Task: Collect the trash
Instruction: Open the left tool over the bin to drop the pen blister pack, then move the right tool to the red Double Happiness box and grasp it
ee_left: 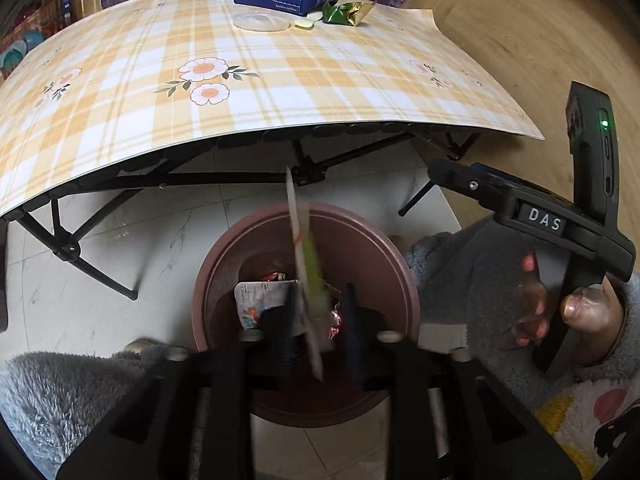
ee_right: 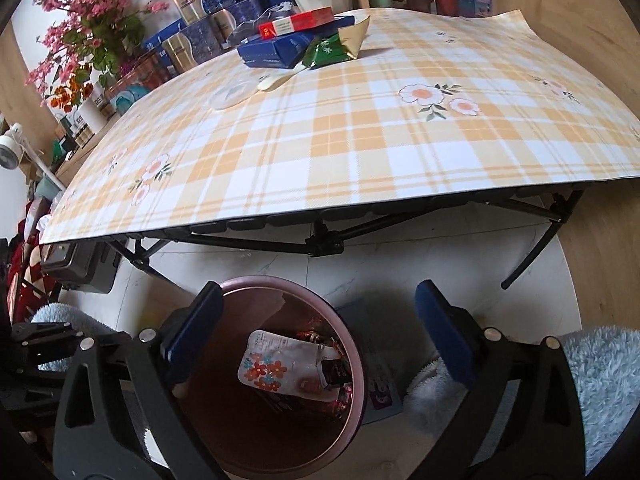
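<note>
Brown bin point(ee_left: 308, 308) sits right under the left gripper point(ee_left: 320, 320). A thin wrapper point(ee_left: 306, 264) stands on end between its half-open fingers, loose, tip down.

From the right gripper point(ee_right: 320, 328), fingers wide and empty, the bin lies just below, with trash point(ee_right: 280, 368) inside.

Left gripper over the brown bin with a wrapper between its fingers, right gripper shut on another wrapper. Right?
Not quite. The right gripper is open and holds nothing, as the right wrist view shows. The left gripper is over the brown bin, with the wrapper between its fingers.
</note>
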Demonstrator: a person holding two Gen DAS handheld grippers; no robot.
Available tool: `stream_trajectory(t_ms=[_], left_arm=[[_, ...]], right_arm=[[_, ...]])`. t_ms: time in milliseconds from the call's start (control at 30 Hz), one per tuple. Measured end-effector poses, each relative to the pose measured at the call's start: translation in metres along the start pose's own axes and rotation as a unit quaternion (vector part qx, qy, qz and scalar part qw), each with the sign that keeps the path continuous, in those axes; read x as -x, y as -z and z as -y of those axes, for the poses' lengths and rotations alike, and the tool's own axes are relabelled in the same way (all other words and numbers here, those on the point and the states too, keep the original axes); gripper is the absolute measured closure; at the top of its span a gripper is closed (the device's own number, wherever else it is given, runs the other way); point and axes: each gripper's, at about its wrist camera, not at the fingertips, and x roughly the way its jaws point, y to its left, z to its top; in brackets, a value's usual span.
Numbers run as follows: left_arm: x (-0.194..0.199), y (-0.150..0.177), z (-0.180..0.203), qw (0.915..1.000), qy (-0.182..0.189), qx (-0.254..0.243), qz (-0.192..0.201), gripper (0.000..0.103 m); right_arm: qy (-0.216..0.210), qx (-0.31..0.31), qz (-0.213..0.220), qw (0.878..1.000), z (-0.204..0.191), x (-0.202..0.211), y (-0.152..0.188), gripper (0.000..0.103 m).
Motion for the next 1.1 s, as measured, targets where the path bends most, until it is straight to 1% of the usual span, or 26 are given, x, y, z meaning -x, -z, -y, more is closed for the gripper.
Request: stream_trajectory(t_ms=[67,133,167,367,500,600,733,867,1100], left_arm=[[0.004,0.0,0.002,0.9999,-0.004,-0.004,0.014,0.044],[0.01,-0.001,0.003,0.9995,-0.011,-0.008,0.029,0.035],[0.012,-0.001,0.003,0.9992,-0.016,-0.007,0.037,0.029],[0.026,-0.005,-0.004,0.9961,-0.047,0.014,0.074,0.02],[0.043,-0.008,-0.008,0.9911,-0.07,0.019,0.111,0.012],[0.053,-0.015,-0.015,0.9876,-0.078,0.035,0.132,0.011],[0.058,-0.026,-0.021,0.9863,-0.065,0.05,0.143,0.011],[0.059,-0.041,-0.022,0.9856,-0.057,0.051,0.151,0.011],[0.063,-0.07,-0.023,0.9848,-0.05,0.041,0.161,0.011]], right_arm=[[-0.001,-0.003,0.001,1.0,0.002,0.001,-0.001,0.007],[0.0,-0.008,0.0,1.0,0.004,0.0,-0.001,0.007],[0.001,-0.01,0.0,1.0,0.004,0.0,-0.001,0.007],[0.007,-0.019,0.006,1.0,0.006,0.004,-0.002,0.007],[0.014,-0.017,0.016,1.0,0.005,0.007,-0.007,0.007],[0.017,-0.022,0.024,0.999,0.008,0.01,-0.011,0.007],[0.024,-0.036,0.031,0.999,0.016,0.015,-0.016,0.007],[0.028,-0.06,0.034,0.997,0.029,0.019,-0.021,0.007],[0.034,-0.083,0.039,0.995,0.041,0.024,-0.035,0.007]])
